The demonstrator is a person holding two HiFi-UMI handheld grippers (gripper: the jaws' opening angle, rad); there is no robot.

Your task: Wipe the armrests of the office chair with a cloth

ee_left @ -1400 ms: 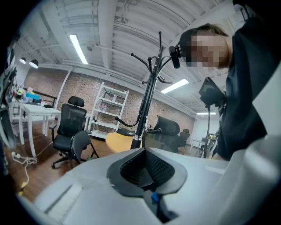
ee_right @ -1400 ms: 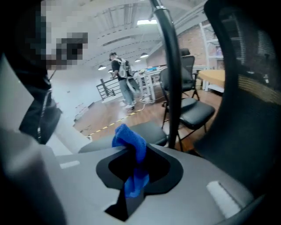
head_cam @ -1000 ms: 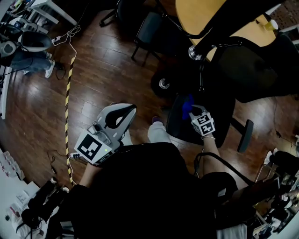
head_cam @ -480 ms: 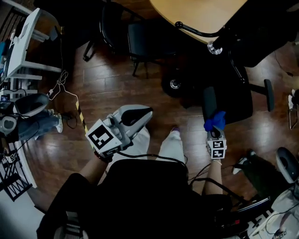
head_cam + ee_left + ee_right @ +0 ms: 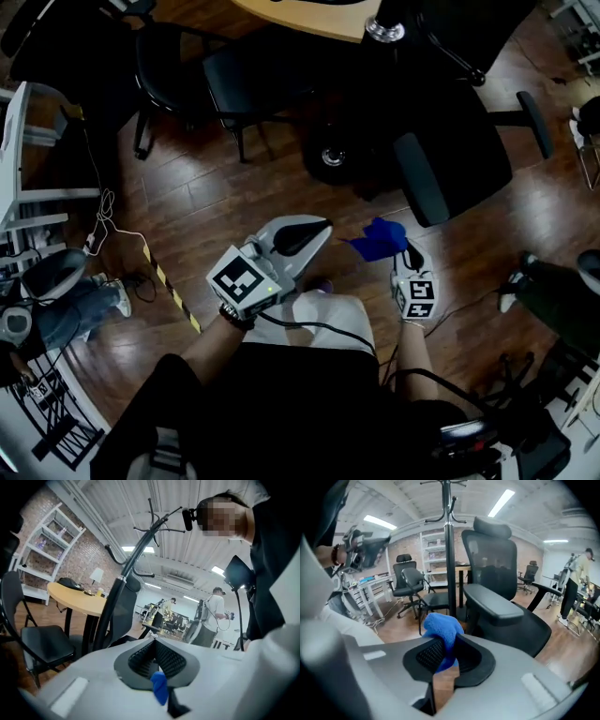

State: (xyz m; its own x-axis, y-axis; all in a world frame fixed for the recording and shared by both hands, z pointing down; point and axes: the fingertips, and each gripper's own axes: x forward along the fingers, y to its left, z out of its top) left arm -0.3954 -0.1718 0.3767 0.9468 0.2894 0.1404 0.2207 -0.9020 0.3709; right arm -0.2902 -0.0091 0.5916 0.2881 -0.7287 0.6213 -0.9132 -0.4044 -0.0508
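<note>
Right tool (image 5: 444, 654) has its jaws pinched tight on the blue cloth (image 5: 440, 631), a soft, fluffy bundle bunched up and spilling out past the tips. It looks near weightless and should fold around whatever it's pressed against. Gripping it by a gathered edge seems right, since that leaves the loose puff free to do the wiping. Just ahead of this tool, slightly to its right, sits the near armrest (image 5: 494, 603) of the office chair (image 5: 499, 555). It's a long dark pad, smooth and gently rounded, with the mesh backrest rising behind it. Cloth and armrest are apart, no contact yet. Left tool (image 5: 154, 654) shows ribbed black pads closed together with nothing between them, off to the left of the cloth, above the wooden floor (image 5: 216, 178).
</note>
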